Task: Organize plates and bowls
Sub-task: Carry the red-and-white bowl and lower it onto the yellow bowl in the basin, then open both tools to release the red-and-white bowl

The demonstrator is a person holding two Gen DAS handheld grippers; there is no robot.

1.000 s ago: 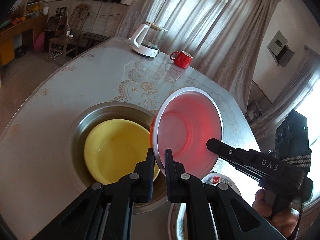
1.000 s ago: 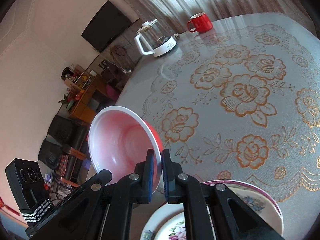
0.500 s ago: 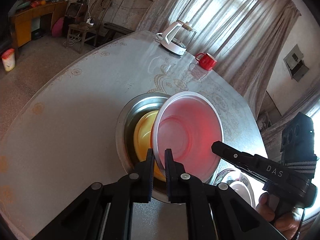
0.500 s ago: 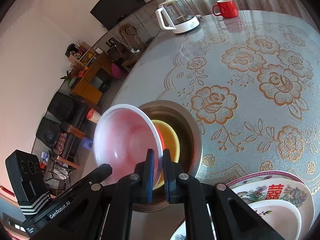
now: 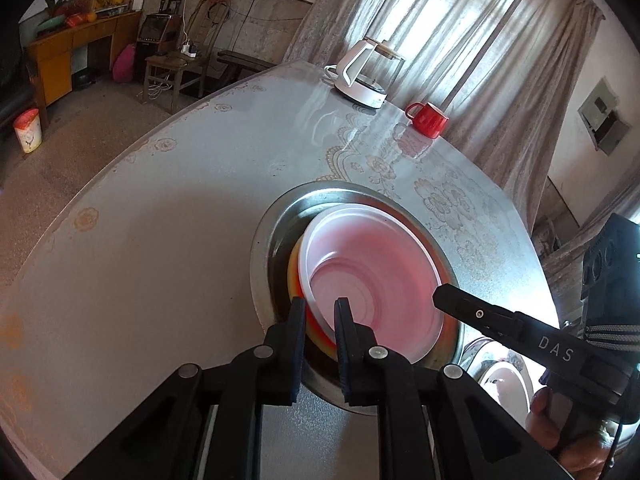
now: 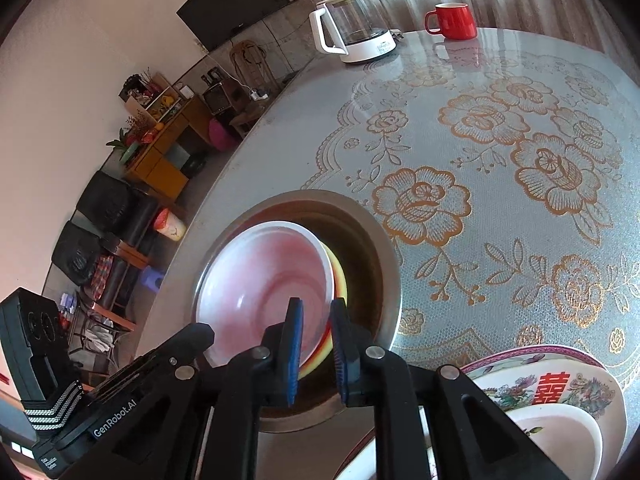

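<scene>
A bowl, red outside and pinkish white inside (image 5: pixel 372 276) (image 6: pixel 260 280), sits tilted in a yellow bowl (image 5: pixel 294 276) (image 6: pixel 340 276), itself inside a steel basin (image 5: pixel 272 240) (image 6: pixel 384 248). My left gripper (image 5: pixel 320 318) straddles the red bowl's near rim. Its jaws are opening, with a small gap beside the rim. My right gripper (image 6: pixel 316 320) straddles the opposite rim, and its jaws are also opening, the pads just clear of the rim. One right finger (image 5: pixel 460 304) shows in the left wrist view.
The basin stands on a round table with a gold-flowered cloth (image 6: pixel 500 200). A white kettle (image 5: pixel 366 76) (image 6: pixel 352 28) and a red mug (image 5: pixel 428 120) (image 6: pixel 452 20) stand at the far side. Patterned plates (image 6: pixel 552 392) (image 5: pixel 504 380) are stacked right of the basin.
Both grippers carried the red bowl across and down onto the yellow bowl in the basin. Their jaws, tight on the rim before, have parted slightly.
</scene>
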